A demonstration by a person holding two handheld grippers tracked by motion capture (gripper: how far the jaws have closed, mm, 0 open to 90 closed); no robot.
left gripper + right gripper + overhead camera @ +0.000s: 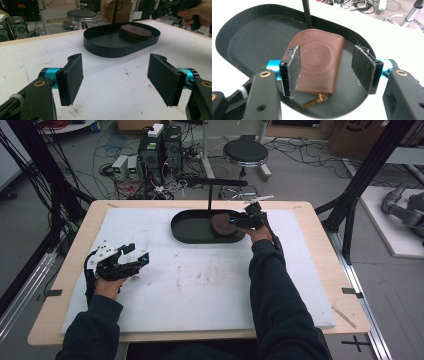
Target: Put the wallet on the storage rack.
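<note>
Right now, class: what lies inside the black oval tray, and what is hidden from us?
Inside the black oval tray lies a brown leather pouch, with a small brass piece poking out at its near edge. The rest of that piece, and the tray floor beneath the pouch, are covered.

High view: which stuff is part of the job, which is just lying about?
In the job:
- brown leather pouch, lying in the tray
- black oval tray
- right gripper, jaws open over the pouch
- small brass piece by the pouch

Lying about:
- left gripper, open over bare table
- stool, computers, floor cables
</note>
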